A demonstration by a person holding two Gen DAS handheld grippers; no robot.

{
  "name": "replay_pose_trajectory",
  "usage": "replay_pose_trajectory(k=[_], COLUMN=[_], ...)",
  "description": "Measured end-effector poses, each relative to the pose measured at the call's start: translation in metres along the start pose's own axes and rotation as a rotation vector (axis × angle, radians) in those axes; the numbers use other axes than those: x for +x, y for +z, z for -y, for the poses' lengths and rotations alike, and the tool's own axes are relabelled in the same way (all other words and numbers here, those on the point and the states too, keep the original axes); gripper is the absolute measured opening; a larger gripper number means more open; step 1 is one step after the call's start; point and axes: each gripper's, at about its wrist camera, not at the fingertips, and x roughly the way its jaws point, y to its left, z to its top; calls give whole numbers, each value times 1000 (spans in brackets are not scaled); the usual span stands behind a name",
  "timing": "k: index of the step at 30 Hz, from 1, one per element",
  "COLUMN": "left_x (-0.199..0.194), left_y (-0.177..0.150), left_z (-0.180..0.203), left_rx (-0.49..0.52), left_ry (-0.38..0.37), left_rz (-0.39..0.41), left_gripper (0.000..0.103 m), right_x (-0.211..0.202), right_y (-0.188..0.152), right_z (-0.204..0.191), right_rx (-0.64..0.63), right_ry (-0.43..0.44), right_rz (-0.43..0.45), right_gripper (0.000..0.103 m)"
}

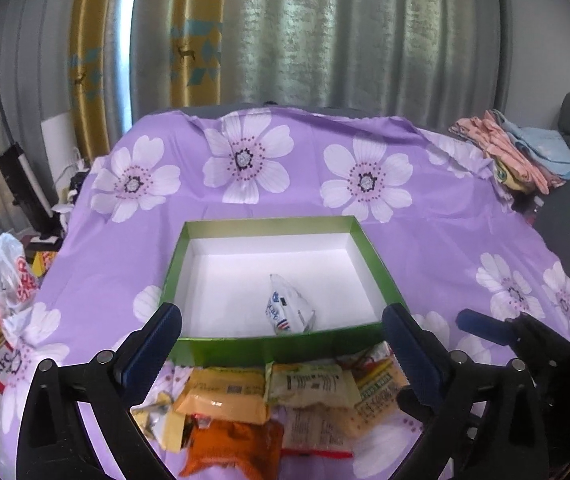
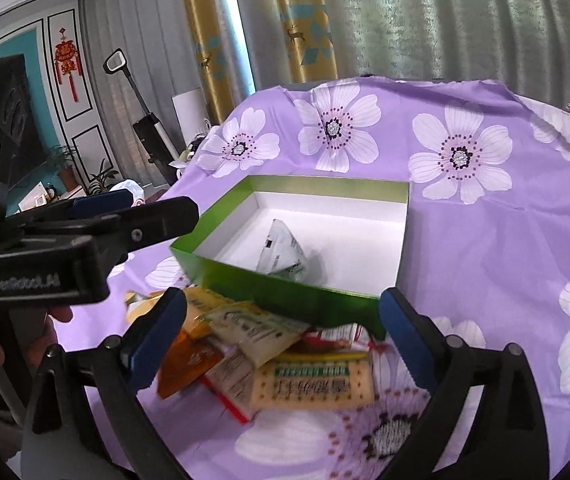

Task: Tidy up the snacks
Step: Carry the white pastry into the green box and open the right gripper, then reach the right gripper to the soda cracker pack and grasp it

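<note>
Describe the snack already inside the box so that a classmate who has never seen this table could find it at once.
Find the green box on the purple flowered cloth. Inside, on its white floor near the front wall, lies one white packet. It is the only snack in the box; the yellow and orange packets lie heaped outside.

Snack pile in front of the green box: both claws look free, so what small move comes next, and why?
Probably lower the left claw onto the yellow packet atop the snack pile. Both claws are open and empty, the green box holds only one white packet, and the other snacks lie outside it.
</note>
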Motion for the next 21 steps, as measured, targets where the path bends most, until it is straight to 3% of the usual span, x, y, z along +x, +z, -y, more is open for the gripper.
replay_pose_trajectory(k=[21], left_x=[-47], left_y=[-19], left_z=[14], left_rx=[17], left_ry=[4], left_rz=[16], left_gripper=[100], right_x=[-51], right_y=[-24], right_z=[-25], right_rx=[-12], right_ry=[24], right_rz=[10], right_gripper=[100])
